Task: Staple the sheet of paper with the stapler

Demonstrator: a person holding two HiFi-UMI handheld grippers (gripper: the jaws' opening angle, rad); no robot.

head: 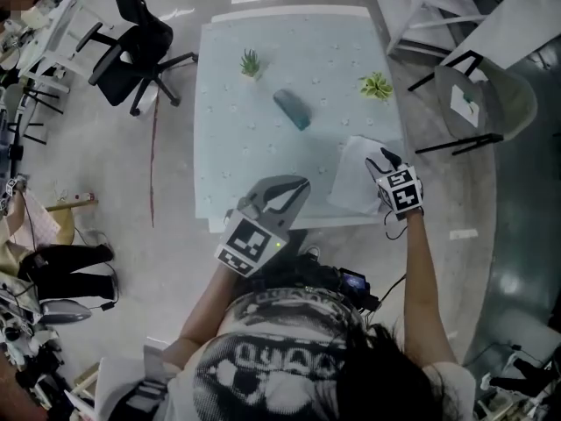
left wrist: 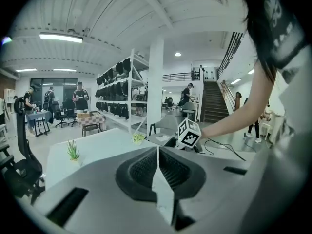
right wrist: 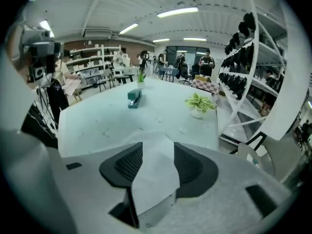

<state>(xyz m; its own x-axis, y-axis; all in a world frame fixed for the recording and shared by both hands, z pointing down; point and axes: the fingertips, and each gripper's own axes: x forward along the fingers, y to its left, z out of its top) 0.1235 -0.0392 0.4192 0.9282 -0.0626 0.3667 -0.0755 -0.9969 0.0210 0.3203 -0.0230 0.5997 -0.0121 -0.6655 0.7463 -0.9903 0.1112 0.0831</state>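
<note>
Right tongs [right wrist: 157,151] released over the paper sheet [head: 355,182], left tongs [left wrist: 157,151] clenched empty, teal stapler [head: 292,110] on the table [head: 237,147]

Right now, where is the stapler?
In the head view the stapler lies mid-table, between the left plant and the right plant, up-left of the paper at the table's right edge.

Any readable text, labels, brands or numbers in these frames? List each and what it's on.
No text can be read.
Print on the shirt: too blurred to read.
Cubes on the left gripper and right gripper: square marker patterns only, no words.
On the stapler: no label visible.
</note>
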